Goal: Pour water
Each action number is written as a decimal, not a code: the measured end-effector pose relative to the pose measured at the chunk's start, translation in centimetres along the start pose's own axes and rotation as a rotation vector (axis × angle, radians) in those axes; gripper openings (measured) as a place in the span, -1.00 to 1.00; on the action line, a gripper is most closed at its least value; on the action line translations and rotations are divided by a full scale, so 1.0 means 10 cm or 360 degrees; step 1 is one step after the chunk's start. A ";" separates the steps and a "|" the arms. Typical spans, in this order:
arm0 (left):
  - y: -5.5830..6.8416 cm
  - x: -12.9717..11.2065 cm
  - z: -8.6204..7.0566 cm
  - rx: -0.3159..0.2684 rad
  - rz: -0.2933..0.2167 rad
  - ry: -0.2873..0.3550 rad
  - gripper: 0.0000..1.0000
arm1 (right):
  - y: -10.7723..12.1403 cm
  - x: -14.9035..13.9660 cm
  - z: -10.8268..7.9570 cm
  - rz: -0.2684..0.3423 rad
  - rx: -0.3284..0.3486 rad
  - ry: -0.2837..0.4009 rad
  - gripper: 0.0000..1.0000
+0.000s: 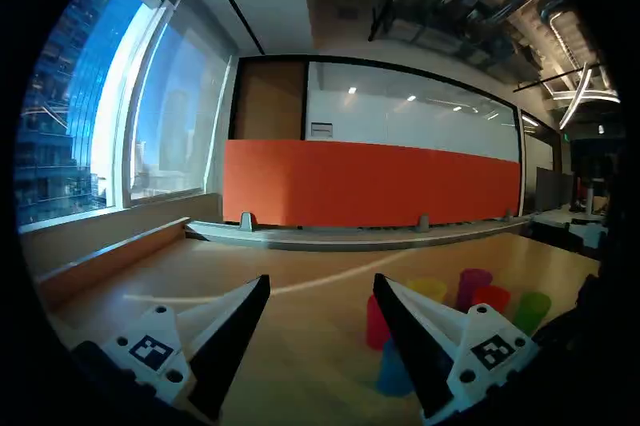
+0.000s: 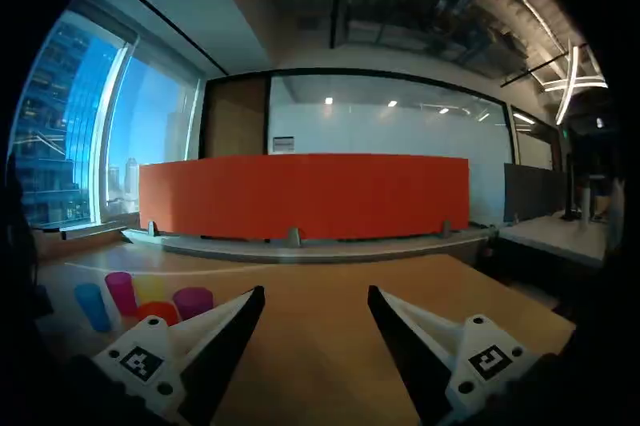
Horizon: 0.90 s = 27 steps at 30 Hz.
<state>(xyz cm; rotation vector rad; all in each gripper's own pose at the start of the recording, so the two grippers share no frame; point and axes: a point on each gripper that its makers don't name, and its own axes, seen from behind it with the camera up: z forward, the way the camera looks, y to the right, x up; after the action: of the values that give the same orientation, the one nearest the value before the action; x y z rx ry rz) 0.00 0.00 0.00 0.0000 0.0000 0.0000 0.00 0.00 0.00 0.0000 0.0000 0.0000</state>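
Jaws spread wide on the left gripper (image 1: 320, 277) and right gripper (image 2: 315, 288), pinching nothing. 6 smooth, round plastic cups (image 1: 474, 280) cluster on the glossy wooden table (image 1: 320, 354), near the left gripper's right finger.

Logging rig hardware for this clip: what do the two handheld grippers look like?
They match. The left gripper and right gripper each have two wedge-shaped fingers tapering to a point, black on the inner faces and white on the outer shells. Each finger carries a square black-and-white fiducial marker with small dark screw holes beside it.
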 end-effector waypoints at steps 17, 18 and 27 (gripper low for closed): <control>0.26 0.82 0.16 -0.0140 0.0111 0.0050 0.92 | -0.14 0.55 0.09 -0.0041 0.0074 -0.0009 1.00; 0.27 0.86 0.17 -0.0147 0.0113 0.0052 0.92 | -0.14 0.59 0.09 -0.0043 0.0075 -0.0003 1.00; 0.31 1.19 0.19 -0.0205 0.0132 0.0087 0.92 | -0.21 0.90 0.11 -0.0031 0.0117 0.0013 0.99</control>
<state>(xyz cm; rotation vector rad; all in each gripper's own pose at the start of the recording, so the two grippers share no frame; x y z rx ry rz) 11.87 3.12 1.90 -0.1290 0.0548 0.0828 9.01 -2.06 1.13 0.0736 0.0081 -0.0194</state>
